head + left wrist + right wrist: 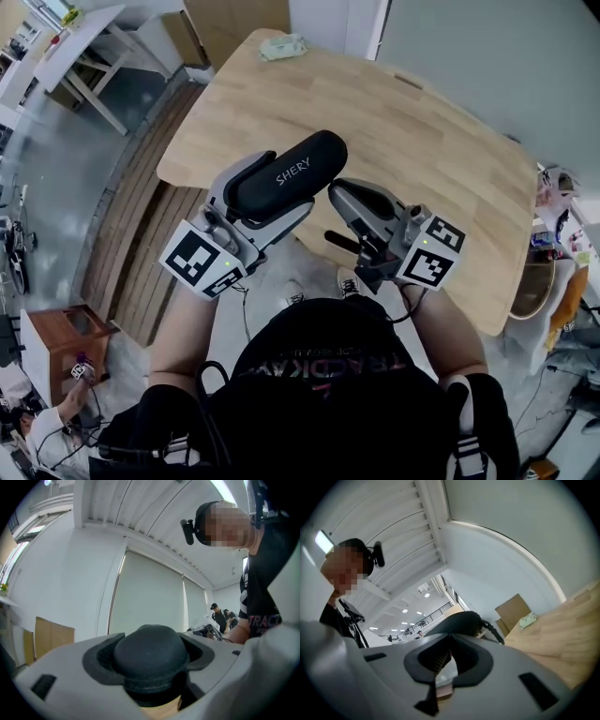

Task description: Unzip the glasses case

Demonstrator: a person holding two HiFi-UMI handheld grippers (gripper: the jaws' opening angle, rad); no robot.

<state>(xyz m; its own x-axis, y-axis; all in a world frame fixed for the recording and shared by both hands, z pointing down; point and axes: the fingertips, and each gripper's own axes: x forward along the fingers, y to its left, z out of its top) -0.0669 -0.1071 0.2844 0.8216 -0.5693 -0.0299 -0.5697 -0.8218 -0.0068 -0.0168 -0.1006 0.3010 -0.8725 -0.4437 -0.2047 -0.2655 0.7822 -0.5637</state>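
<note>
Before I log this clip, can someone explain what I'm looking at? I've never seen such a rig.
No robot here: a person holds a gripper in each hand. The head view looks down from their head; each gripper view looks along that gripper's fingers. The left gripper clamps a black glasses case above the near edge of the wooden table. The right gripper sits by the case's end, fingers apparently closed on nothing. A pale green packet lies at the table's far end.

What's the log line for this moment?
left gripper: shut on glasses case, held above table | right gripper: shut, empty, beside it
</note>
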